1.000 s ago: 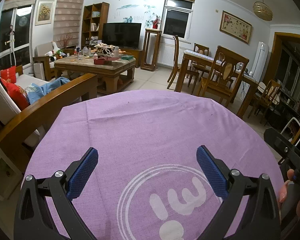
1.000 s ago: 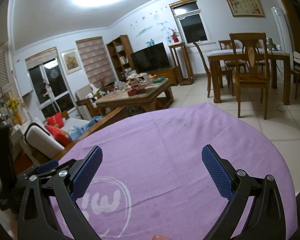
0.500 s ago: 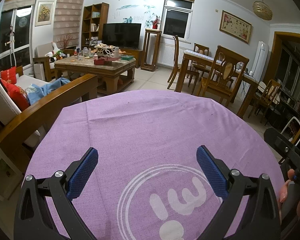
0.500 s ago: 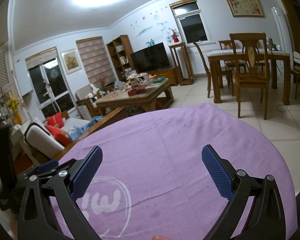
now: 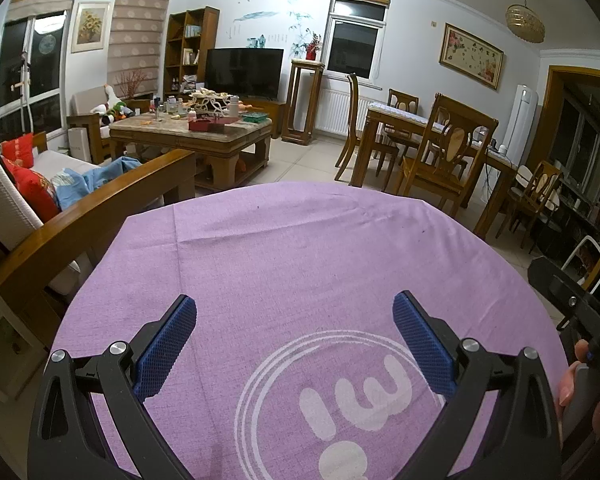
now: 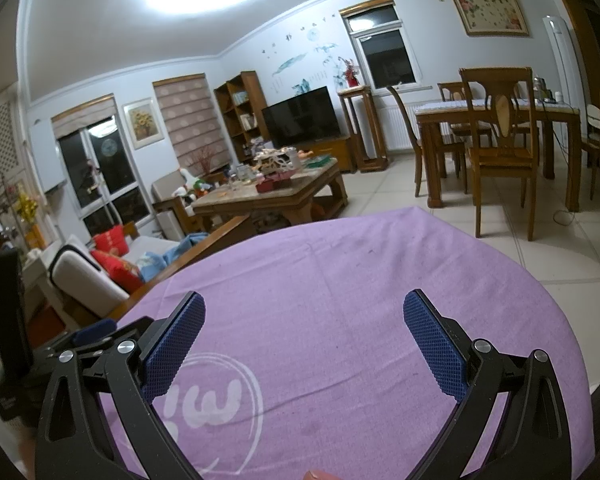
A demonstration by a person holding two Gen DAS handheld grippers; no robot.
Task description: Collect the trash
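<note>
From the left wrist, the left gripper (image 5: pixel 294 318) hangs spread wide over the purple tablecloth (image 5: pixel 300 248), gripping nothing (no trash shows on the cloth). From the right wrist, the right gripper (image 6: pixel 304 318) is likewise splayed and unladen above the same cloth, the coffee table (image 6: pixel 276 196) cluttered beyond.

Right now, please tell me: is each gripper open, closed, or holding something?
Left gripper: open, holding nothing.
Right gripper: open, holding nothing.
</note>
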